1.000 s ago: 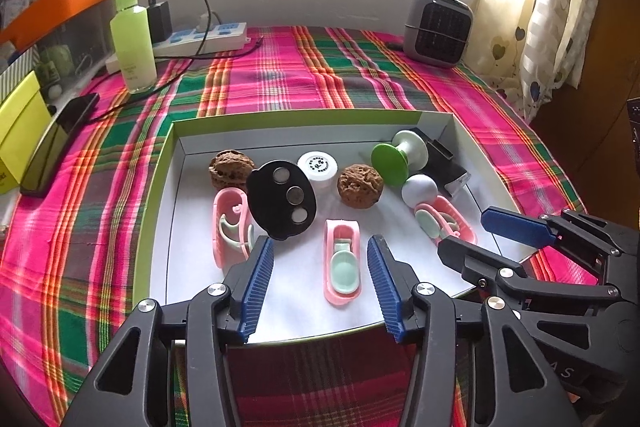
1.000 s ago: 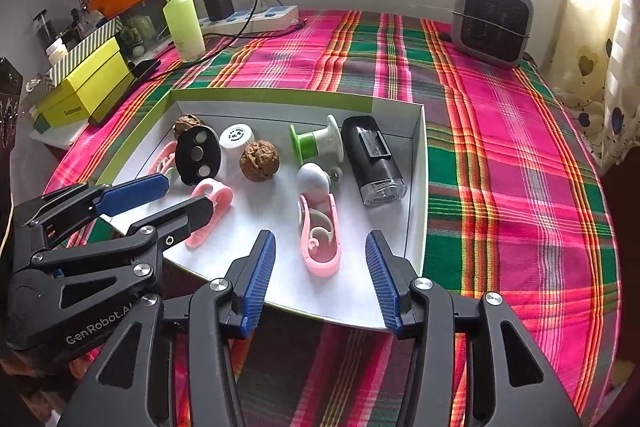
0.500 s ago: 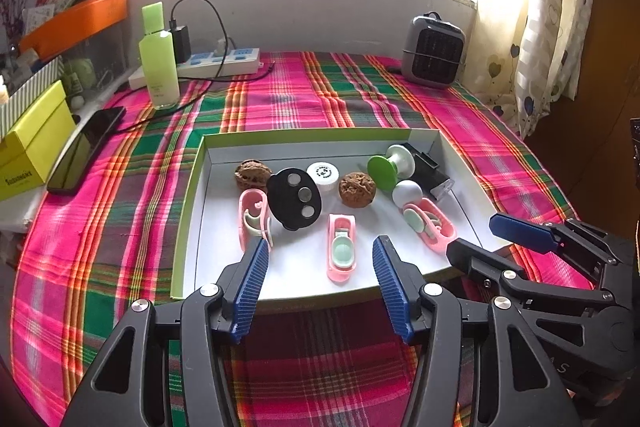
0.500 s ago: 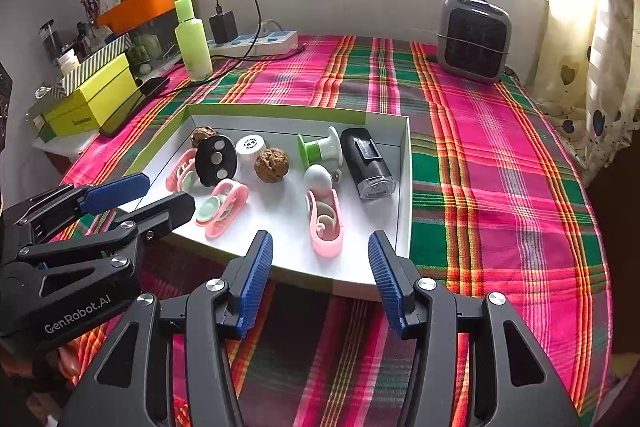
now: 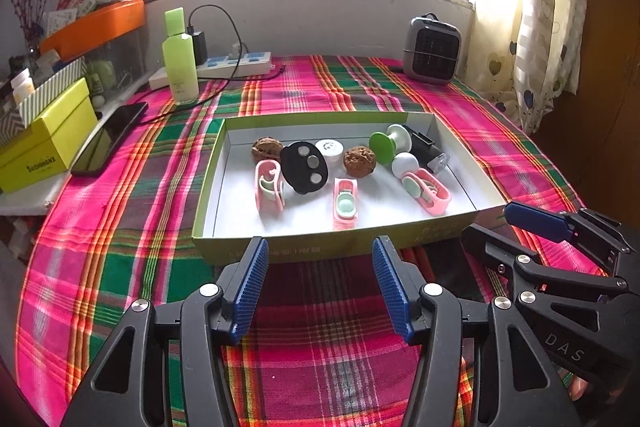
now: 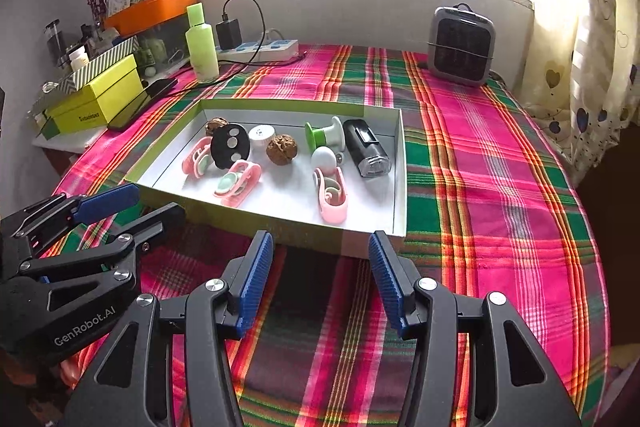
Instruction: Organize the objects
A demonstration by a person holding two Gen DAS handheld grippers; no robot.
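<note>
Both tongs (image 5: 318,285) (image 6: 320,281) gaping, empty, before tray (image 5: 320,253), curtain (image 5: 536,27) fuller in left view.

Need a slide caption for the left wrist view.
Open left gripper hangs before a box of small items on a plaid cloth.

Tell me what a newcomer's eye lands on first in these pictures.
First comes the loud pink-and-green plaid tablecloth covering the whole table. On it sits a shallow green-edged box of small things: three pink clips, two walnuts, a black oval disc. In the foreground both blue-padded tongs, left and right, stand open and empty, short of the box's near edge.
</note>
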